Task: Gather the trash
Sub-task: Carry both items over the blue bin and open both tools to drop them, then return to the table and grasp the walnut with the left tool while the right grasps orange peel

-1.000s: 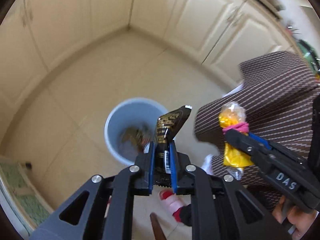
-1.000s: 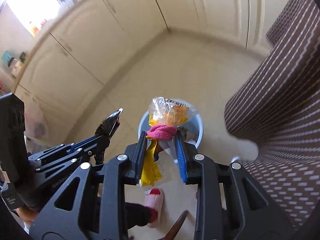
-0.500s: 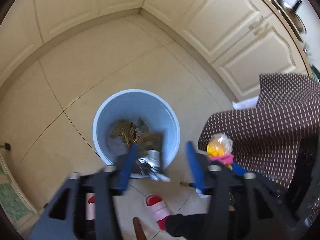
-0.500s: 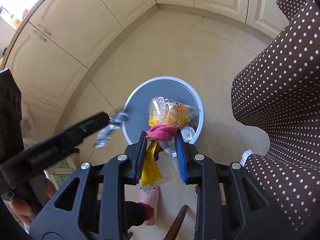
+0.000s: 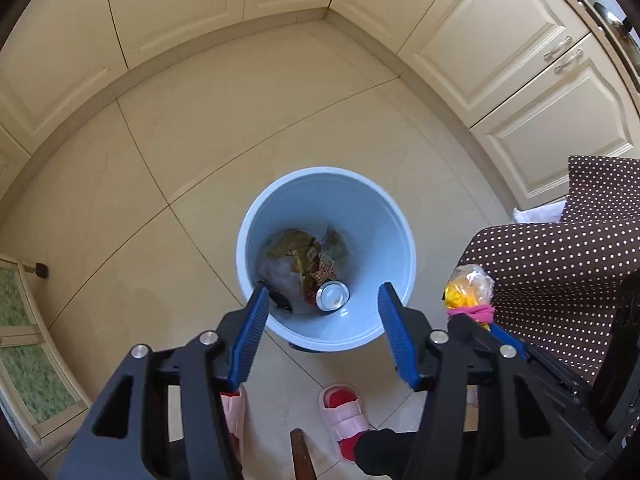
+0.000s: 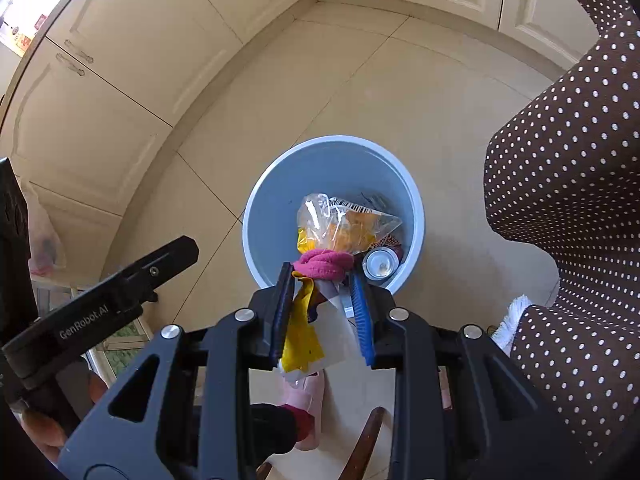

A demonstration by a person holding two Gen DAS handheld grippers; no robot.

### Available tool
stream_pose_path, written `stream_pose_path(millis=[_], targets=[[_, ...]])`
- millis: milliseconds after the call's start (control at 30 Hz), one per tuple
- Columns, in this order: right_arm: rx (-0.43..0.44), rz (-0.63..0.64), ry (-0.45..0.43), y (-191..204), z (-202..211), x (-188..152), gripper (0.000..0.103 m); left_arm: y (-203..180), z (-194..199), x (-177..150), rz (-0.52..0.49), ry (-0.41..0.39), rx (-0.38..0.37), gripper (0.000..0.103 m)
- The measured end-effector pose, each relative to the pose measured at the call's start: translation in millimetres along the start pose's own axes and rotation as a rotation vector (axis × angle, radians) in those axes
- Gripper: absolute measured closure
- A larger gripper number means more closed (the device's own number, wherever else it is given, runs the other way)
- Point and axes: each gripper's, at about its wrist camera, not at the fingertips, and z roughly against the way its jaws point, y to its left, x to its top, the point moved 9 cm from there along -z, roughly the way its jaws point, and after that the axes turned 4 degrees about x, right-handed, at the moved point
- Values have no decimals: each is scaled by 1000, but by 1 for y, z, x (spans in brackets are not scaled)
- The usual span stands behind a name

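- Left wrist view: the left gripper [image 5: 320, 308] has its jaws spread wide with nothing between them, pointing down over the blue bin [image 5: 326, 184].
- The bin stands on the tiled floor [image 5: 200, 140] in a corner of cream cabinets [image 5: 500, 52]; wrappers [image 5: 298, 252] and a can [image 5: 333, 296] lie at its bottom.
- At the right edge the right gripper [image 5: 476, 320] shows beside a dotted cloth [image 5: 560, 256], a bag [image 5: 468, 288] in its jaws.
- A pink slipper [image 5: 344, 412] is on the floor below the bin.
- Right wrist view: the right gripper [image 6: 322, 280] is clamped narrowly on the bag [image 6: 344, 224], clear and yellow plastic knotted with a pink band [image 6: 324, 266].
- The bag hangs above the bin's [image 6: 280, 184] open mouth, not inside it.
- The left gripper [image 6: 120, 292] reaches in from the left.
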Motion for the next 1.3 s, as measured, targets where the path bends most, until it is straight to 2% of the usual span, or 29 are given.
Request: stream_pose_path(millis=[267,400,433,467,500,833,1067,1233,1300], targets=[[1,9,-20,0,-6,13,74,1,-1,4,8,-2,8,47],[4,14,-62,7,-3,28,72,2,-1,4,6,-8,10,47],[9,13,-70,8,-2,30,67,2,-1,5,7,-9,11,47],[8,13,-75,8,-1,32,55,2,-1,5,9,-9,8,47],[3,15,-85,9,0,34,52,2,-1,4,9,-9,6,47],[-30,46,-116,2,24,28,52,-2,11,5,-11,-40,22,47],[-45,62,-203,-3,81,29,52,-29,60,3,-57,-139,-16,47],[-50,116,-322,3,155,30,52,-71,124,-3,-146,-256,-33,47],[-50,144,-394,4,200,28,52,-91,152,-7,-171,-300,-51,47]])
